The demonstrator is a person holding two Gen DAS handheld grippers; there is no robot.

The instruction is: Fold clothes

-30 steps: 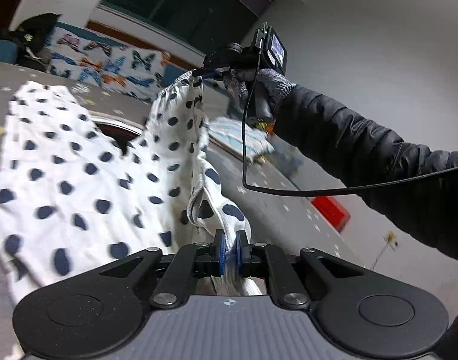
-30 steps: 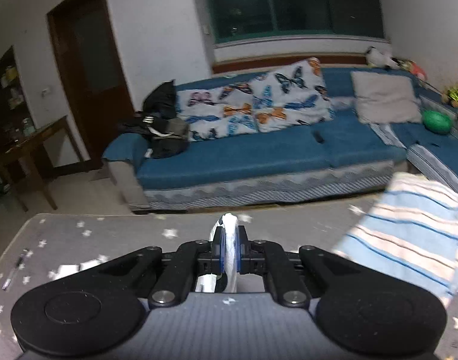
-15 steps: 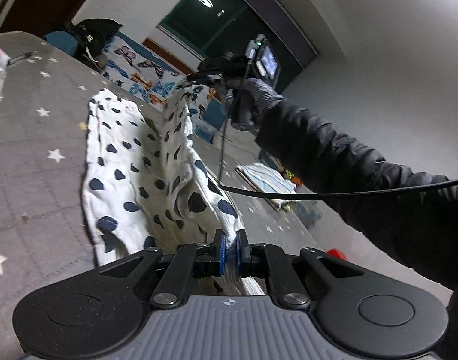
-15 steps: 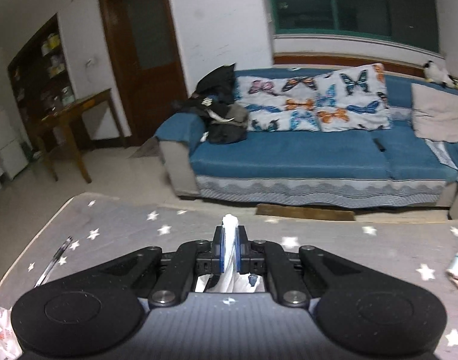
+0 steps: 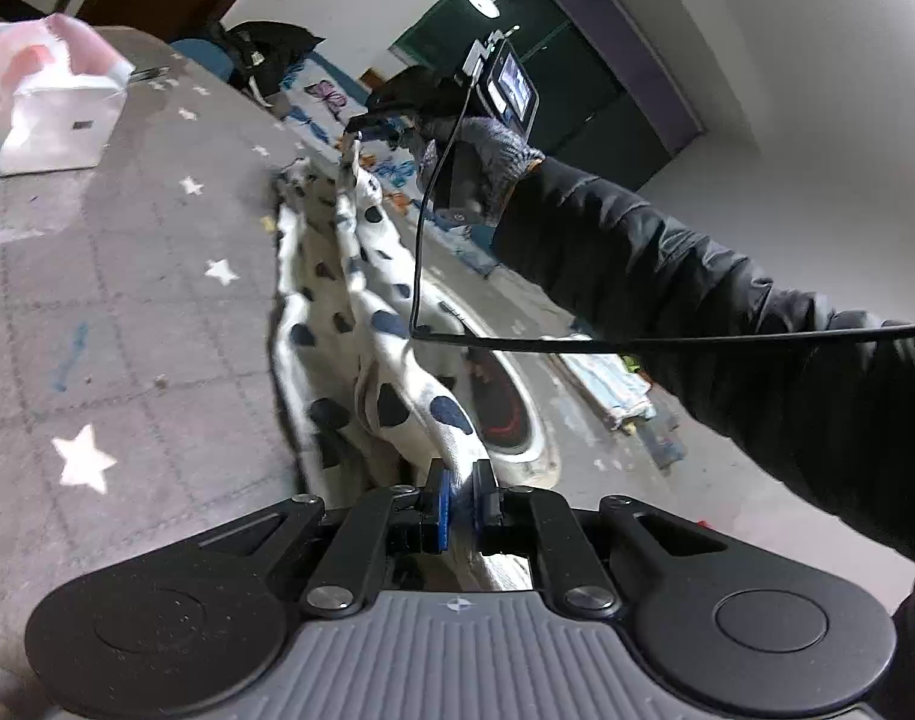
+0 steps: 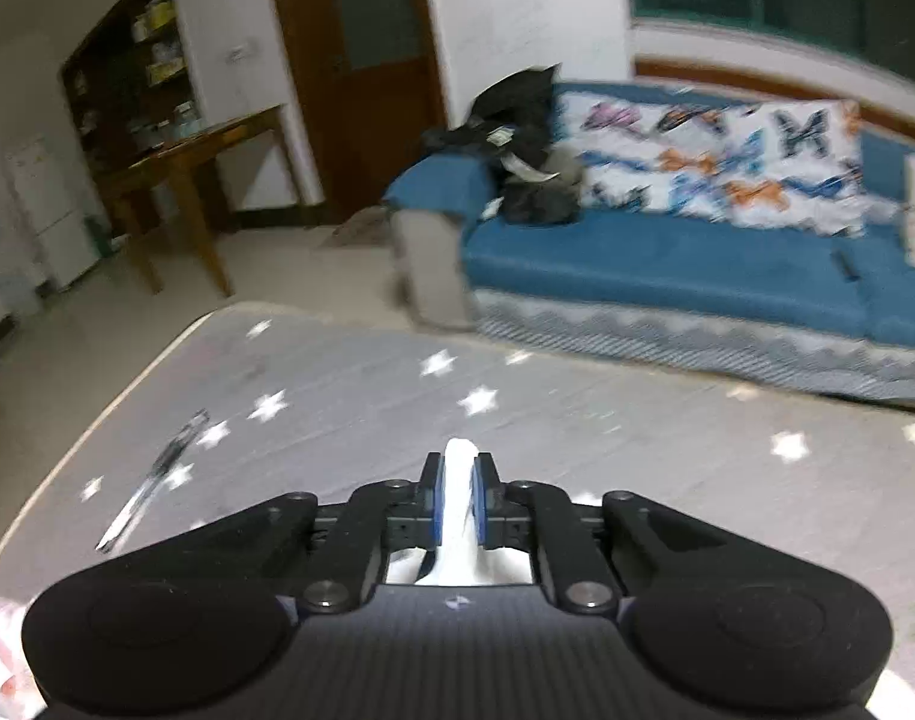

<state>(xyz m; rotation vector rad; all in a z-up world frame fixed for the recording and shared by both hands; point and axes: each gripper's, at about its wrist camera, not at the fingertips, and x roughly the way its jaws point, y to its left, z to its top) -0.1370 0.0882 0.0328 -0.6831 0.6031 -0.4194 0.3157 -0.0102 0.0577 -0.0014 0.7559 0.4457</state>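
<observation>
A white garment with dark blue dots is stretched above a grey star-patterned table. My left gripper is shut on its near edge. My right gripper, seen in the left wrist view held by a gloved hand, is shut on the garment's far edge and holds it raised. In the right wrist view the right gripper pinches a fold of the white cloth; the rest of the garment is hidden below it.
A white and pink tissue pack sits at the table's far left. A folded blue striped cloth lies to the right. A pen lies on the table. A blue sofa stands beyond the table.
Both grippers have carried the held edge of the garment leftward across the table. The cloth now shows as a narrower strip. The right wrist view has swung left.
</observation>
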